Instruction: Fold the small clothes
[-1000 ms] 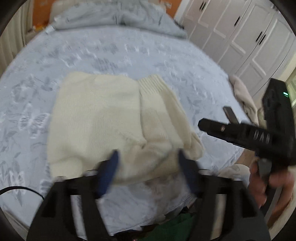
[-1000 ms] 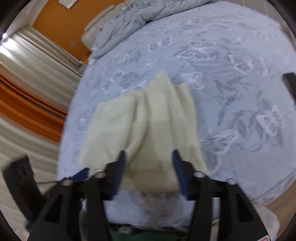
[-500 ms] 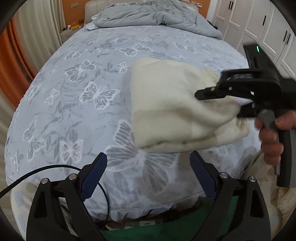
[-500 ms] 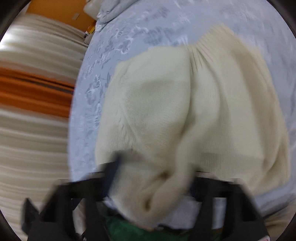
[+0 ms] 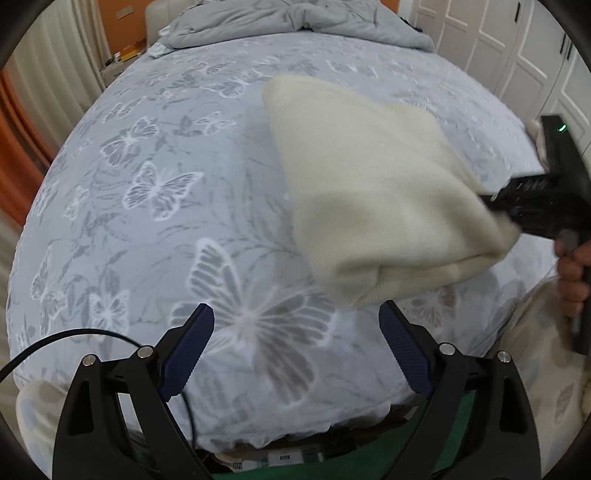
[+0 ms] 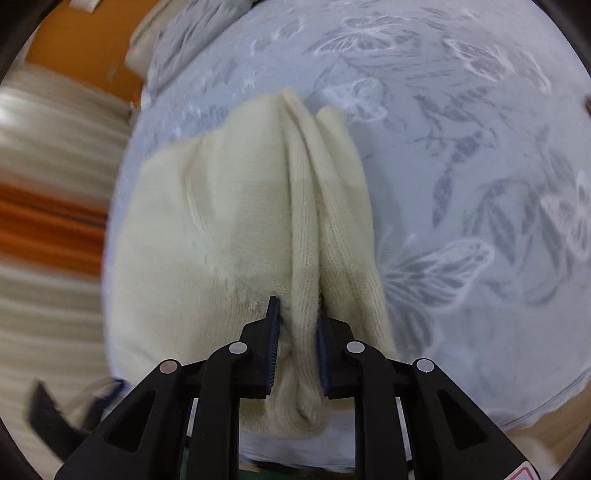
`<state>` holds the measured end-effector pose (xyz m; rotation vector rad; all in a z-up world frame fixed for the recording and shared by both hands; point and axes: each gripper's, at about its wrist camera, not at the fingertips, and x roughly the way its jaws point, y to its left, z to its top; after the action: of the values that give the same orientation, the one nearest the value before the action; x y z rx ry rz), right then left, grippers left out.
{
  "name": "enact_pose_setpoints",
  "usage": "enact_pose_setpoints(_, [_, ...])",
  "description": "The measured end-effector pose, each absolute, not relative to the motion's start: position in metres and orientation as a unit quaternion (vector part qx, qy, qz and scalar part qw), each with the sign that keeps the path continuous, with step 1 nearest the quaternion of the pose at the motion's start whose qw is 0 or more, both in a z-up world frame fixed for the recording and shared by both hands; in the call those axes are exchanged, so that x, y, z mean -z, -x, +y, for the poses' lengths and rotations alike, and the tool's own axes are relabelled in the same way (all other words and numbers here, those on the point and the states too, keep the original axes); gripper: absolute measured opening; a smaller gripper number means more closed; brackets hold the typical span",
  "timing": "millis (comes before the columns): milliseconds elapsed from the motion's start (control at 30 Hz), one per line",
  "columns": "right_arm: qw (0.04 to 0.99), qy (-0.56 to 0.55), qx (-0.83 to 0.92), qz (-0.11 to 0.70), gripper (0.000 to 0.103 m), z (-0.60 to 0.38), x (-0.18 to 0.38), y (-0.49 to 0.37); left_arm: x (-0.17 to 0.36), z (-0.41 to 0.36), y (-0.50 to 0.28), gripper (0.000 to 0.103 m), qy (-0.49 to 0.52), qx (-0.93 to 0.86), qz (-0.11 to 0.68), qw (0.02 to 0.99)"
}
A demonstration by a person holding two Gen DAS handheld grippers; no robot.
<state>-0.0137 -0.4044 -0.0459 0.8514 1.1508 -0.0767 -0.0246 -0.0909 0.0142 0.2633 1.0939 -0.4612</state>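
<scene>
A folded cream knit sweater (image 5: 384,192) lies on the butterfly-print bed (image 5: 155,192), its near right end lifted. My right gripper (image 6: 297,325) is shut on a bunched fold of the sweater (image 6: 229,229); it also shows in the left wrist view (image 5: 495,206) at the sweater's right edge. My left gripper (image 5: 295,339) is open and empty, held over the bed's near edge, just in front of the sweater and apart from it.
A rumpled grey duvet (image 5: 295,18) lies at the head of the bed. White wardrobe doors (image 5: 517,48) stand to the right, curtains (image 6: 44,184) to the left. A black cable (image 5: 74,336) runs by the left gripper. Patterned cloth (image 5: 535,369) hangs at lower right.
My left gripper has pulled back from the sweater and stays open. My right gripper has closed on the sweater's near edge and raised it, and the sweater now lies folded over.
</scene>
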Motion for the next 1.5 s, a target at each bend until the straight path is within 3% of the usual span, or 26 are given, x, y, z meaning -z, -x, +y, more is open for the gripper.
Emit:
enact_pose_setpoints(133, [0.763,-0.389,0.02,0.516,0.014,-0.403,0.03,0.008,-0.008,-0.11,0.019,0.088,-0.134,0.219,0.506,0.823])
enact_pose_setpoints(200, [0.776,-0.405,0.005,0.483,0.011,-0.408,0.01,0.011,-0.006,-0.114,0.012,0.071,-0.134,0.222,0.502,0.825])
enact_pose_setpoints(233, [0.785,-0.411,0.003,0.465,0.011,-0.409,0.0,0.013,-0.002,-0.117,0.006,0.048,-0.134,0.226,0.512,0.818])
enact_pose_setpoints(267, [0.792,-0.416,0.003,0.447,0.011,-0.413,-0.01,0.016,0.002,-0.117,-0.001,0.036,-0.124,0.232,0.529,0.807])
enact_pose_setpoints(333, [0.796,-0.413,0.022,0.442,0.01,-0.428,-0.016,0.023,0.006,-0.115,-0.009,0.032,-0.092,0.236,0.549,0.797])
enact_pose_setpoints(500, [0.731,-0.402,0.069,0.547,0.011,-0.426,0.054,0.022,0.022,-0.112,-0.012,0.032,-0.058,0.219,0.582,0.781])
enact_pose_setpoints(567, [0.747,-0.382,0.062,0.54,0.012,-0.424,0.039,0.019,0.023,-0.108,-0.013,0.032,-0.046,0.216,0.586,0.78])
enact_pose_setpoints(667, [0.759,-0.352,0.071,0.543,0.025,-0.42,0.027,0.023,0.015,-0.112,-0.01,0.034,-0.066,0.219,0.58,0.782])
enact_pose_setpoints(833, [0.81,-0.322,0.071,0.484,0.025,-0.415,-0.021,0.045,-0.014,-0.113,0.006,0.037,-0.084,0.231,0.572,0.783])
enact_pose_setpoints(967, [0.826,-0.285,-0.009,0.487,0.02,-0.378,-0.045,0.026,-0.04,-0.108,0.017,0.057,-0.071,0.228,0.551,0.8])
enact_pose_setpoints(1133, [0.819,-0.222,-0.037,0.527,0.015,-0.336,-0.025,-0.019,-0.072,-0.112,0.003,0.058,-0.007,0.238,0.509,0.828])
enact_pose_setpoints(1167, [0.806,-0.206,-0.022,0.554,0.013,-0.338,-0.01,-0.022,-0.071,-0.116,-0.004,0.057,-0.007,0.238,0.509,0.827])
enact_pose_setpoints(1200, [0.794,-0.188,-0.004,0.579,0.003,-0.338,0.001,-0.018,-0.067,-0.119,-0.009,0.057,-0.012,0.232,0.513,0.826])
enact_pose_setpoints(1267, [0.765,-0.142,0.048,0.627,0.0,-0.346,0.034,-0.009,-0.043,-0.13,-0.023,0.057,-0.043,0.212,0.544,0.81])
enact_pose_setpoints(1333, [0.758,-0.207,0.041,0.617,0.0,-0.366,0.05,0.008,-0.011,-0.138,-0.029,0.06,-0.063,0.204,0.58,0.786])
enact_pose_setpoints(1500, [0.769,-0.264,0.036,0.581,0.002,-0.387,0.017,0.007,-0.013,-0.14,-0.025,0.06,-0.082,0.194,0.565,0.798])
